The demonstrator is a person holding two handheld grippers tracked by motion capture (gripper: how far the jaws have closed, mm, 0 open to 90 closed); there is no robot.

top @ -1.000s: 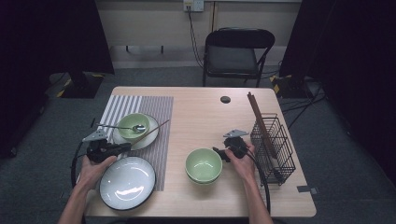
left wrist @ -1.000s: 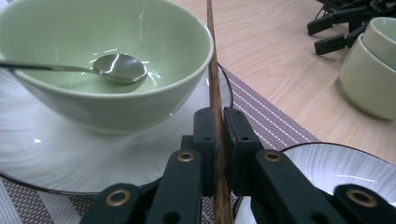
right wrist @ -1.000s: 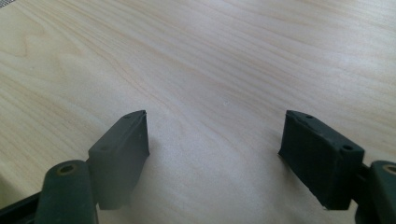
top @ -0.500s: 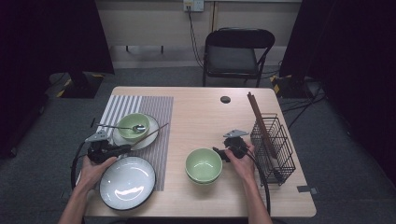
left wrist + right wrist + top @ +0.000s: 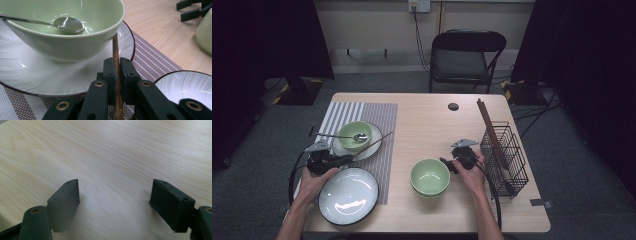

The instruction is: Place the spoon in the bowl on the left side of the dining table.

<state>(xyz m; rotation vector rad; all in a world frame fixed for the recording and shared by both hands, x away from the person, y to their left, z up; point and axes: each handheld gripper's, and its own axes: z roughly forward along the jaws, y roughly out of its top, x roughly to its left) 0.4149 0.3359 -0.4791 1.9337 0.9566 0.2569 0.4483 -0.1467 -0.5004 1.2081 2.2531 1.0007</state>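
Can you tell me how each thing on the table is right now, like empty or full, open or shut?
Left tongs: shut on the chopstick.
Right tongs: open, nothing between them.
Bowl on the small plate: upright, a spoon in it.
Stacked green bowls: upright, top one empty.
Big plate: empty.
Wire rack: upright.

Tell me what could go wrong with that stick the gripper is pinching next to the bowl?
The left hand-held gripper is shut on a thin brown wooden chopstick that leans against the pale green ceramic bowl on the white plate with a dark rim.

1. Pulling it sideways might nudge the bowl and rattle the silver metal spoon resting inside.
2. The stick is thin and pinched near one end, so it could swivel or slip out when lifted.
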